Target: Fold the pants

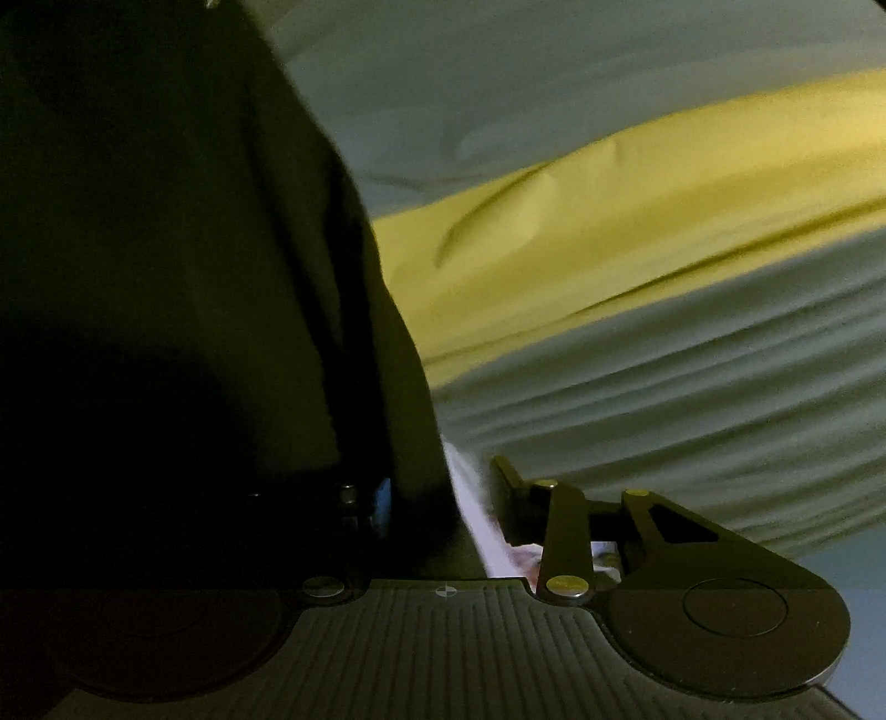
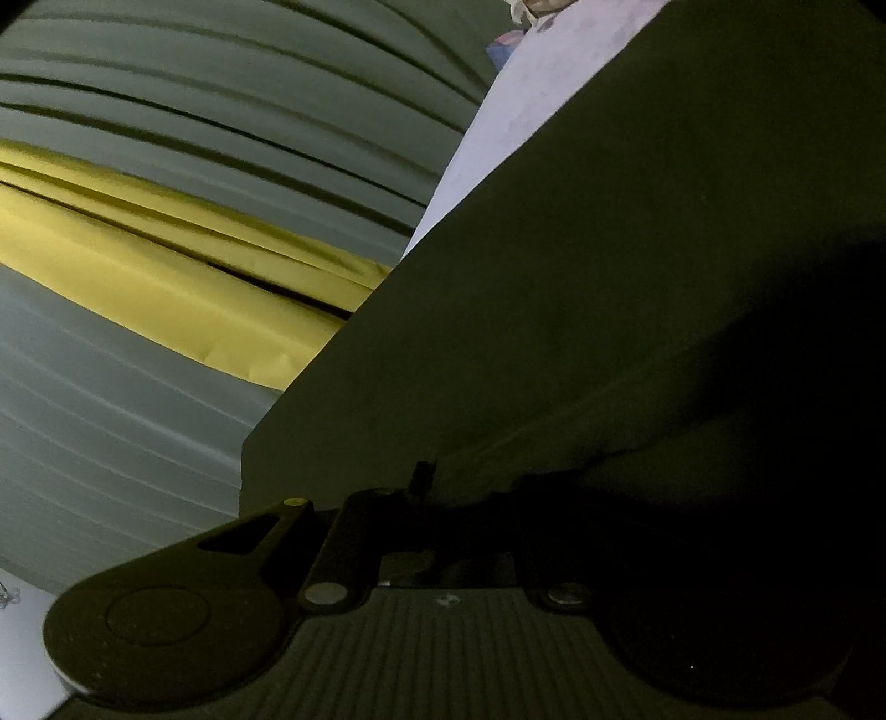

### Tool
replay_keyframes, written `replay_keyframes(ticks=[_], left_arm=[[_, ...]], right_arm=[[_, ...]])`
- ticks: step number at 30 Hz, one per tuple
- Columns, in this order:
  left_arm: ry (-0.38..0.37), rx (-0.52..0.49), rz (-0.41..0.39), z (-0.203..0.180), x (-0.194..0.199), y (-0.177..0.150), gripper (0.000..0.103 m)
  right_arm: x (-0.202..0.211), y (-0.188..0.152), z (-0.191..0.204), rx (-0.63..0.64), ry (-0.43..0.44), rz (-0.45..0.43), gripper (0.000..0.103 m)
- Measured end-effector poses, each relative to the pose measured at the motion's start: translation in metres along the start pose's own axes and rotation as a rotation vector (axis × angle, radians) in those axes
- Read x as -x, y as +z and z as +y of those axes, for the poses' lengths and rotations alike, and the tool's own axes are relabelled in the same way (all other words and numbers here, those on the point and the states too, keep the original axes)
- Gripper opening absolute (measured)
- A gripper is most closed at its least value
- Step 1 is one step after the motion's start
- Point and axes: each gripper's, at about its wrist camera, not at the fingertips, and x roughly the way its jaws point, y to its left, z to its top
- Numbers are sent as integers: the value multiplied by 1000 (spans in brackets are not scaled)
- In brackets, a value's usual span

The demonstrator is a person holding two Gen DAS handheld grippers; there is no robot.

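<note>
No readable brand, label or writing in either view; only a small round crosshair mark (image 1: 444, 591) on the ribbed body of the left hand-held gripper (image 1: 437, 498), and a fainter one (image 2: 446, 599) on the right hand-held gripper (image 2: 443, 487).

Dark olive pants (image 1: 183, 266) filling the whole left half of the left wrist view, hanging close in front of the lens and draped over the left finger, hiding it. Right finger (image 1: 512, 487) just beside the cloth edge, with a thin pale strip (image 1: 470, 509) between them. Cannot tell whether the left jaws are clamped on the cloth or merely against it.

In the right wrist view, the same pants (image 2: 609, 288) covering the right half and centre, with a straight cut edge running up to the upper right. Small black finger tip (image 2: 423, 476) poking out at the cloth's lower edge; the other finger buried under fabric and shadow. Jaw state of the right one likewise impossible to tell.

Behind the cloth: pleated grey-green curtain (image 2: 194, 99) (image 1: 692, 399) crossed by a yellow band (image 2: 166, 260) (image 1: 637, 210). Pale lilac surface (image 2: 498, 127) beside the pants' edge, something colourful and blurred (image 2: 509, 41) at its top.
</note>
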Motion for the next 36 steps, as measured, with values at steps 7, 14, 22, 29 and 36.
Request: replay_keyframes(ticks=[7,14,22,29,36], left_arm=[[-71,20,-86,-1,36,-13,5],[-167,-69,-181,1,139,-54,5],[-26,-96,-214,62,264,-170,6],[76,-117,-255,65,297,-183,39],[229,-203,-488,80,322,-130,71]], right_arm=[[-4,-2,-3,12,-3,1,8],[22,-1,23,61,-57,-41,12],[107,5,42,168,-25,-162,12],[136,-5,34,208,-126,-198,12],[121,-10,2,123,-183,-118,17]])
